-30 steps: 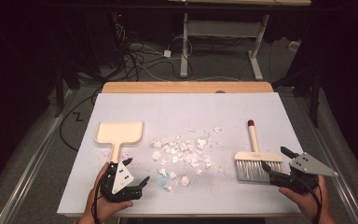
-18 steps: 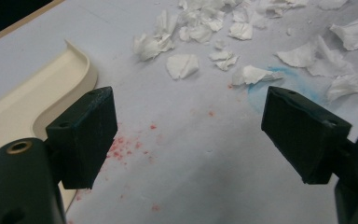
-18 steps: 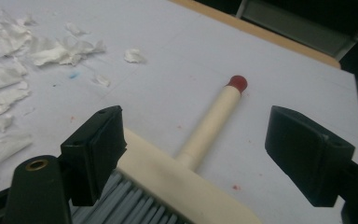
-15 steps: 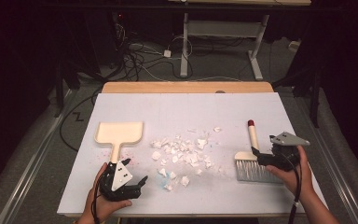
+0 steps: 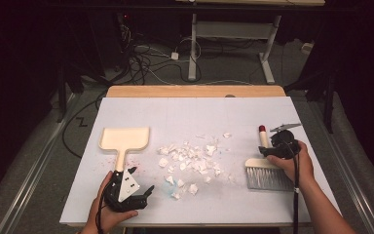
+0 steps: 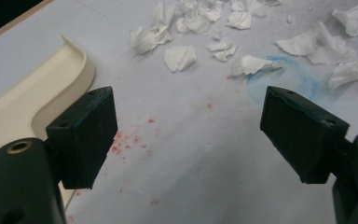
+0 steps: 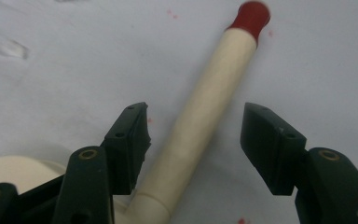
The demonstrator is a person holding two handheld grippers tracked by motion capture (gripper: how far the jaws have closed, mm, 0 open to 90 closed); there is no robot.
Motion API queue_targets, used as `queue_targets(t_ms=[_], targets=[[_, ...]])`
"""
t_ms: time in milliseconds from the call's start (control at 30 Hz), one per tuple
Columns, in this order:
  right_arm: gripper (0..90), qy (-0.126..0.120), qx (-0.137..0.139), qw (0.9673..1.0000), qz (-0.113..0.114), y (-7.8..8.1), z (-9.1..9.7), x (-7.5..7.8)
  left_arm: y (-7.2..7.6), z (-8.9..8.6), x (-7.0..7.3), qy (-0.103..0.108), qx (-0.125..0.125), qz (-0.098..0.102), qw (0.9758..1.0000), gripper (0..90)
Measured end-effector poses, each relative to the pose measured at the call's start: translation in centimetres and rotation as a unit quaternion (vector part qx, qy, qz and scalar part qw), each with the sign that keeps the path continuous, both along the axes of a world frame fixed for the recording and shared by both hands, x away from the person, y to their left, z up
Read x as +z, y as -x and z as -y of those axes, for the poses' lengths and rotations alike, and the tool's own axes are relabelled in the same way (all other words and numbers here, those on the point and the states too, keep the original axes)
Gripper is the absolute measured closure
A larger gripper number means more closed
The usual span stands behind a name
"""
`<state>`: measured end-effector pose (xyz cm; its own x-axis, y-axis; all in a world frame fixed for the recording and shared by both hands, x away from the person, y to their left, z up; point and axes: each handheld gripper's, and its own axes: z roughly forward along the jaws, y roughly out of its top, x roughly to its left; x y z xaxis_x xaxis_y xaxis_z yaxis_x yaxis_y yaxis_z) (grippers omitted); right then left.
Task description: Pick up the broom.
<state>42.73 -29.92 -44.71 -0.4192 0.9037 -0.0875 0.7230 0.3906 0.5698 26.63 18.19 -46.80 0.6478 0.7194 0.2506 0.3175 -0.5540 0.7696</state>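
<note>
Straddling the brush handle (image 7: 205,116) with my right gripper (image 7: 193,140), I have both jaws spread wide with the cream shaft running up between them, nearer the left pad than the right and touched by neither as far as I can tell. That off-centre line is my main worry: if I close from here, the near pad would probably meet the round shaft first and roll or nudge it sideways, so the grip could land crooked or slip off the curve. Closing this low, close to where the handle meets the brush head (image 5: 269,175), could also leave the long handle levering against the pads once I lift. The brush lies flat on the right side of the white table (image 5: 190,112), its long axis running away from me, the red tip (image 7: 251,15) pointing to the far edge and the grey bristles toward me. My left gripper (image 6: 186,135) hangs with its jaws apart over bare, red-speckled table, holding nothing, just beside the dustpan handle (image 5: 121,159); the dustpan (image 5: 125,138) points its scoop away from me. Torn paper scraps (image 5: 191,157) lie scattered between the two tools.
</note>
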Motion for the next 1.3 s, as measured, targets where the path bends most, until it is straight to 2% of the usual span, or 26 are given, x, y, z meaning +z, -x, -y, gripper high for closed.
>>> queue_targets(t_ms=[67, 100, 167, 200, 267, 333, 367, 433, 500, 567, 700, 800, 900, 1000, 1133, 1300], targets=[[44.8, -0.008, -0.004, 0.9996, -0.025, -0.7, -0.2, -0.6, -0.1, 0.2, 0.1, 0.005, 0.0, 0.002, 1.0, 18.1], [44.8, -0.008, -0.004, 0.9996, -0.025, -0.7, -0.2, -0.6, -0.1, 0.2, 0.1, 0.005, 0.0, 0.002, 1.0, 18.1], [52.9, -0.011, 0.0, 0.9993, -0.035, -1.2, -0.4, -0.4, -0.6, 0.5, -0.2, 0.002, -0.006, -0.006, 1.0, 18.1], [59.3, -0.012, 0.003, 0.9993, -0.035, -1.2, -0.4, -0.4, -0.6, 0.5, -0.2, 0.002, -0.006, -0.006, 1.0, 18.1], [63.0, -0.015, 0.005, 0.9993, -0.034, -1.4, -0.7, -0.4, -0.7, 0.9, -0.6, -0.005, -0.008, -0.023, 0.9997, 18.2], [64.0, -0.012, 0.005, 0.9993, -0.036, -1.4, -0.8, -0.4, -0.6, 1.1, -0.6, -0.008, -0.013, -0.022, 0.9996, 18.2], [67.4, -0.004, 0.012, 0.9994, -0.033, -1.5, -1.1, -0.4, -0.4, 1.1, -0.5, -0.007, -0.013, -0.02, 0.9997, 18.3], [70.8, -0.009, 0.017, 0.9993, -0.031, -1.5, -1.1, -0.4, -0.4, 0.9, -0.4, 0.002, -0.007, -0.019, 0.9998, 18.3], [70.9, -0.009, 0.019, 0.9993, -0.031, -1.5, -1.1, -0.4, -0.4, 0.8, -0.4, 0.004, -0.007, -0.016, 0.9998, 18.3], [71.0, -0.012, 0.022, 0.9992, -0.031, -1.6, -1.0, -0.4, -0.5, 0.6, -0.5, 0.004, -0.004, -0.021, 0.9998, 18.3], [71.1, -0.03, 0.022, 0.999, -0.025, -1.4, -0.6, -0.4, -0.3, 0.8, -0.5, 0.006, -0.006, -0.021, 0.9997, 18.3], [71.1, -0.037, 0.024, 0.999, -0.007, -1.0, -0.4, 0.2, -0.1, 0.6, -0.4, 0.009, -0.002, -0.025, 0.9997, 18.3], [71.1, -0.045, 0.026, 0.998, 0.036, 0.0, -0.2, 1.4, -0.1, 0.5, -0.3, 0.007, -0.002, -0.018, 0.9998, 18.3], [71.2, -0.062, 0.027, 0.9947, 0.077, 1.0, 0.1, 2.8, -0.2, 0.3, -0.3, 0.009, -0.001, -0.015, 0.9998, 18.3], [71.3, -0.088, 0.024, 0.9883, 0.122, 2.3, 0.7, 4.6, -0.2, 0.4, -0.1, 0.01, -0.003, -0.014, 0.9998, 18.3], [71.4, -0.109, 0.029, 0.9782, 0.174, 3.8, 1.0, 6.9, -0.2, 0.6, 0.0, 0.009, -0.003, -0.008, 0.9999, 19.3]])
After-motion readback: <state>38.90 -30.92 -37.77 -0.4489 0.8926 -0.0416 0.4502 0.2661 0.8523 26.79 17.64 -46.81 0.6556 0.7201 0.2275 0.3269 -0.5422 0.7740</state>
